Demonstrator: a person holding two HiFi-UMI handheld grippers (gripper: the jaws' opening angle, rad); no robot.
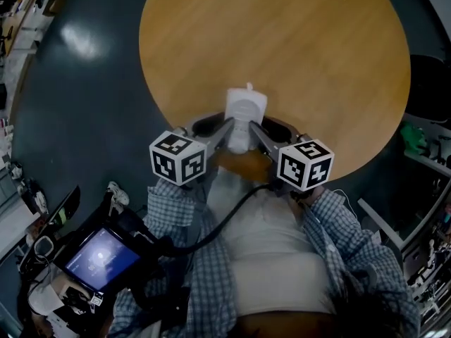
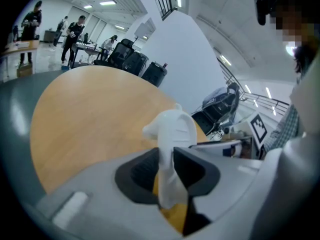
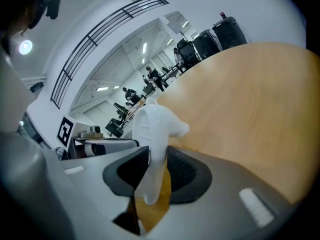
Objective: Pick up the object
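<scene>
**Grip state.** The left gripper [image 2: 166, 166] has its jaws clamped on the narrow lower part of the white object [image 1: 246, 111]. The object stands upright at the near edge of the round worktop [image 1: 296, 41], directly in front of the person. The right gripper [image 3: 156, 169] has its jaws clamped on the same lower part from the opposite side. The wider head of the object rises above both pairs of jaws.

**Step in hand (judgement).** This is a two-sided hold for a lift. No view settles whether the base rests on the worktop or is already clear of it.

1. Apply equal pressure from both sides. The plastic looks smooth and may slip.
2. Move both grippers straight up at the same rate. Uneven travel will tilt the object, because most of its bulk sits above the grip.
3. Do not let the two marker cubes collide, as they sit close together.

**Surroundings.**
- A lit screen [image 1: 103, 258] lies low at the left.
- A black cable [image 1: 225, 220] runs across the person's front and could snag.
- Racks [image 1: 423, 146] stand at the right, well apart from the object.
- No other thing shows on the worktop near the object.
</scene>
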